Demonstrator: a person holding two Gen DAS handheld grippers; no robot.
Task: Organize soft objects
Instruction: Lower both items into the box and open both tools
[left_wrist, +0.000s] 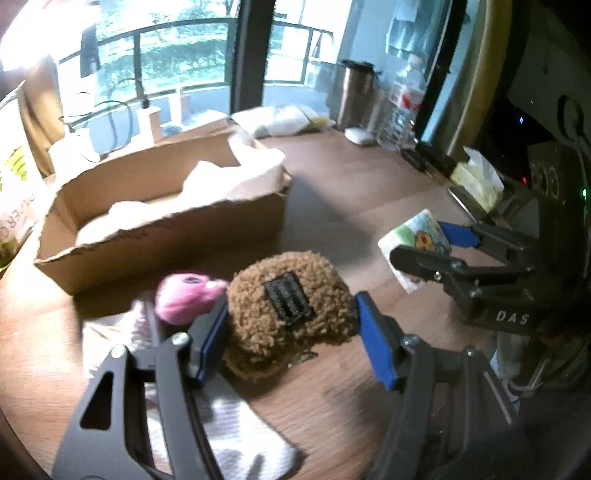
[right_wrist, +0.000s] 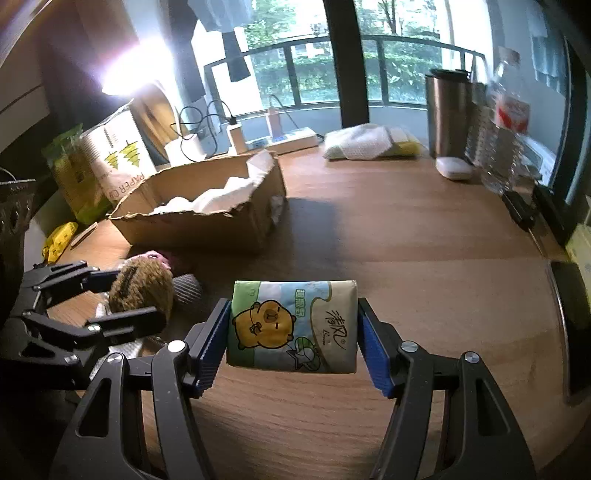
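Left wrist view: left gripper clamped on fuzzy toy; right gripper clamped on tissue pack. Box at eleven o'clock, both still outside.

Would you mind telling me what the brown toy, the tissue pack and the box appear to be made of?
Brown toy: curly plush fabric, judging by its nubbly matte pile, with a dark stitched patch. Tissue pack: probably thin printed plastic film, slightly glossy and creased at the edges. Box: plain brown cardboard, matte, with ragged torn rims.
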